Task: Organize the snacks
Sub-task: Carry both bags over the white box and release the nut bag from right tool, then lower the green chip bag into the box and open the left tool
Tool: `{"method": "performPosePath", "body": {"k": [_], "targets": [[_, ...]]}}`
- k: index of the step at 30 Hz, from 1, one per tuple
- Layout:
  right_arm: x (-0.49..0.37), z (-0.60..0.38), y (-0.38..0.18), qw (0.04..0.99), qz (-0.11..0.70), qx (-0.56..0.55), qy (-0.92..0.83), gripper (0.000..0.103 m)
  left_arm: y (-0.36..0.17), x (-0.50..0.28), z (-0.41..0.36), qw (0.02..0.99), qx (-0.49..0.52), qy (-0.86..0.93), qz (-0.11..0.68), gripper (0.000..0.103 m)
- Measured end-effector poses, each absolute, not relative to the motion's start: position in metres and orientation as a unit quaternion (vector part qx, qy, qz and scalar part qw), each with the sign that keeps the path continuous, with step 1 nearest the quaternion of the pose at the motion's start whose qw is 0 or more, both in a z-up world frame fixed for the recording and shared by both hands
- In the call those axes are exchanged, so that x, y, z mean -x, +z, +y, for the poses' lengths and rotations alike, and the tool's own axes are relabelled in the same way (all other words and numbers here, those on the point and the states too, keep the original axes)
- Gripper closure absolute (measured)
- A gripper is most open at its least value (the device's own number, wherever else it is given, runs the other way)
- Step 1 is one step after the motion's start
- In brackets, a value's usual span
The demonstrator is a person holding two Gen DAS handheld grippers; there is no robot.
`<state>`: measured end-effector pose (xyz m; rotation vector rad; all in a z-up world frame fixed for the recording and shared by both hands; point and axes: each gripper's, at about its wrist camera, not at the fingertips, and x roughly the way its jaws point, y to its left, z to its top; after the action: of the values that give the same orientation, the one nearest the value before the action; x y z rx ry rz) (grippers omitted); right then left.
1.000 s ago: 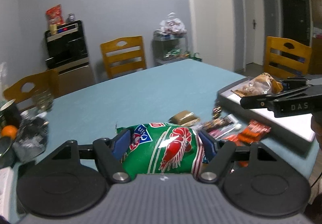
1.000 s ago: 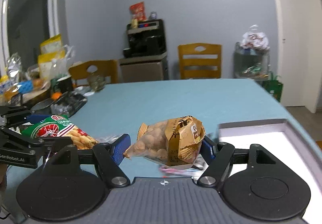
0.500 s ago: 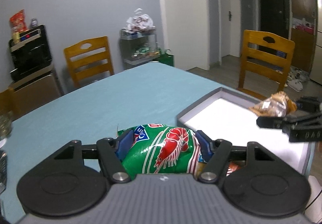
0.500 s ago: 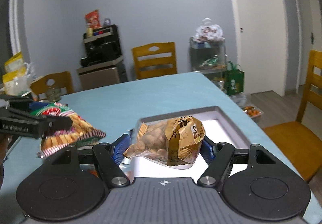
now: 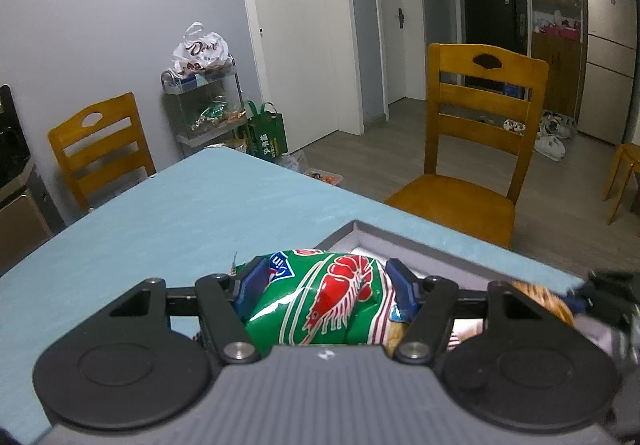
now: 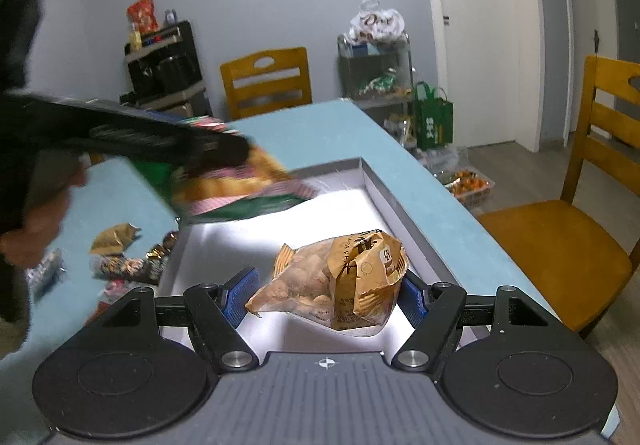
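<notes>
My left gripper (image 5: pixel 324 281) is shut on a green shrimp-cracker bag (image 5: pixel 320 301) and holds it over the near corner of the grey tray (image 5: pixel 420 249). The same bag (image 6: pixel 240 185) shows blurred above the tray's white floor (image 6: pixel 320 213) in the right wrist view. My right gripper (image 6: pixel 328 287) has opened; the blue pads stand a little apart from a tan bag of nuts (image 6: pixel 340 289) that lies between them in the tray. The nut bag (image 5: pixel 544 301) peeks out at the right of the left wrist view.
Several small wrapped snacks (image 6: pixel 120 261) lie on the blue table (image 5: pixel 180 213) left of the tray. Wooden chairs (image 5: pixel 476 149) stand along the table's edges. A rack with bags (image 6: pixel 376 61) stands by the far wall.
Both grippers swung right over the tray. The left one carried the shrimp bag above the tray. The right one lowered the nut bag into the tray and its jaws widened.
</notes>
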<state>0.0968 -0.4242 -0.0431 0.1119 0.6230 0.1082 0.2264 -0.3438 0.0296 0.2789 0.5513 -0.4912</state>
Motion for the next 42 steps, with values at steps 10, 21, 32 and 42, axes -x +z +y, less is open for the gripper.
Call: {"method": "performPosePath", "body": {"k": [10, 21, 32, 42], "targets": [[-0.109, -0.424, -0.049, 0.941, 0.334, -0.044, 0.041, 0.031, -0.007, -0.261, -0.389, 0.927, -0.108, -0.243, 0.265, 0.041], [-0.118, -0.422, -0.051, 0.937, 0.346, -0.033, 0.038, 0.030, -0.026, -0.256, -0.393, 0.920, -0.112, -0.256, 0.274, 0.011], [-0.113, -0.423, -0.044, 0.944, 0.328, -0.036, 0.032, 0.017, -0.006, -0.242, -0.376, 0.924, -0.104, -0.262, 0.258, 0.005], [-0.105, -0.417, -0.033, 0.948, 0.313, -0.038, 0.030, 0.013, 0.011, -0.222, -0.355, 0.926, -0.097, -0.267, 0.249, 0.005]]}}
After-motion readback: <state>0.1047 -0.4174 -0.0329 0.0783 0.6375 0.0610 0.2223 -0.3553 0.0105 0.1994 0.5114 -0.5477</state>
